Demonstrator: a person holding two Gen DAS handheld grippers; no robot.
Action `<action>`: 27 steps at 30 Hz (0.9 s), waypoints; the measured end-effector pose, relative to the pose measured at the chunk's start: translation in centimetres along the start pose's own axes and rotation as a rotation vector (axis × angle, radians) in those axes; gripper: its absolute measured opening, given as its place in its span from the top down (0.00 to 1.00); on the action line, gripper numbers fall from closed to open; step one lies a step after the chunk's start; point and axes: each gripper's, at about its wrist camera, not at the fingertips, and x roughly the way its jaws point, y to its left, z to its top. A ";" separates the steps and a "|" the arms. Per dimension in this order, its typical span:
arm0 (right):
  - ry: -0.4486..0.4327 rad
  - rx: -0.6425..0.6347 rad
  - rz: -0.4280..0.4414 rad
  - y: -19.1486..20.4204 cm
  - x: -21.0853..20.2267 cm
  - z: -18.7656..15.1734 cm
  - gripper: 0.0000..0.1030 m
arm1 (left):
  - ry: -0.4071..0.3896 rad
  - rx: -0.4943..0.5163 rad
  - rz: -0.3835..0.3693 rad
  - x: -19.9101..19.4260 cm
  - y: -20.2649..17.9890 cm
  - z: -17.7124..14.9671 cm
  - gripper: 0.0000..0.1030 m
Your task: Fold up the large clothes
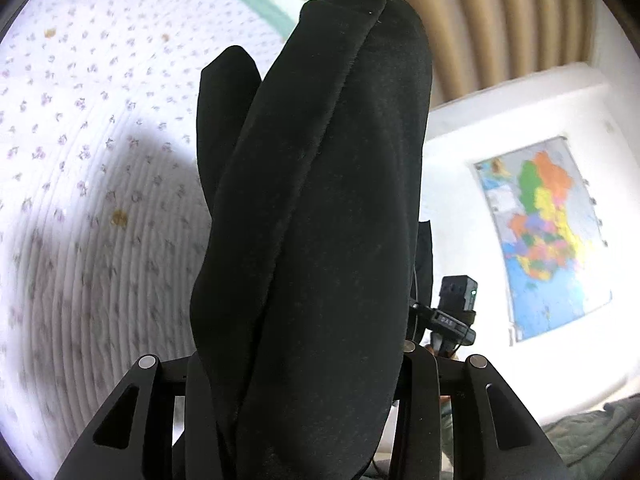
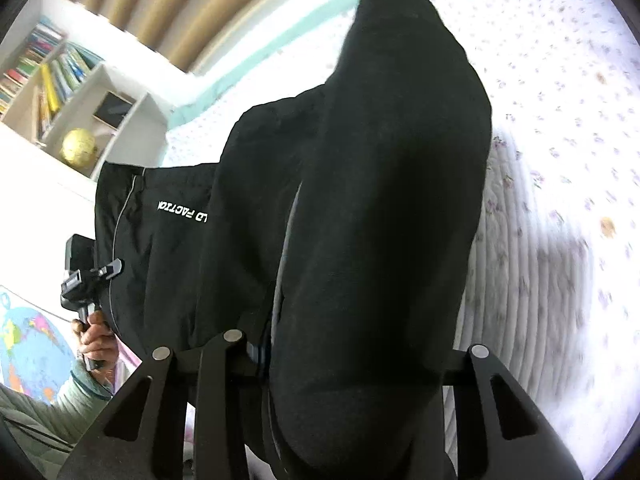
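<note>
A large black garment (image 1: 320, 208) hangs bunched over my left gripper (image 1: 308, 392) and hides its fingertips; the jaws stand close around the cloth. In the right wrist view the same black garment (image 2: 380, 220), with white lettering (image 2: 182, 212), drapes over my right gripper (image 2: 320, 380), which is also closed on it. Both grippers hold the cloth up above the bed. My right gripper shows small in the left wrist view (image 1: 454, 316); my left gripper shows in the right wrist view (image 2: 86, 280), held by a hand.
A white quilted bedspread with small purple flowers (image 1: 92, 160) (image 2: 560, 160) lies below. A wall map (image 1: 540, 236), a beige curtain (image 1: 480, 20), and a white bookshelf with a gold globe (image 2: 79, 147) stand around the bed.
</note>
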 end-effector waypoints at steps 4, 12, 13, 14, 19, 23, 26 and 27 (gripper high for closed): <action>-0.013 0.008 0.009 -0.6 -1.1 -0.4 0.60 | -0.001 -0.017 -0.030 -2.0 -0.7 -3.8 0.58; 0.080 0.000 -0.068 -1.9 2.6 -1.7 0.60 | 0.061 -0.099 -0.010 -1.0 5.8 -9.7 0.58; 0.098 0.001 -0.078 -2.7 3.7 -2.4 0.60 | 0.062 -0.114 -0.001 -0.5 6.9 -10.4 0.58; 0.107 0.005 -0.086 -3.3 4.1 -3.0 0.60 | 0.050 -0.123 -0.005 -0.5 7.9 -11.0 0.58; 0.038 0.038 -0.060 -6.4 4.7 -4.1 0.60 | -0.029 -0.187 -0.067 -1.4 12.7 -13.3 0.54; 0.015 0.016 -0.054 -7.5 6.5 -4.8 0.50 | -0.003 -0.263 -0.109 -0.7 17.0 -14.8 0.45; -0.028 0.014 -0.031 -8.2 7.5 -5.6 0.43 | -0.027 -0.283 -0.199 0.9 18.8 -15.6 0.44; -0.047 0.023 -0.032 -8.3 7.9 -5.8 0.42 | -0.038 -0.265 -0.206 0.8 18.7 -15.9 0.44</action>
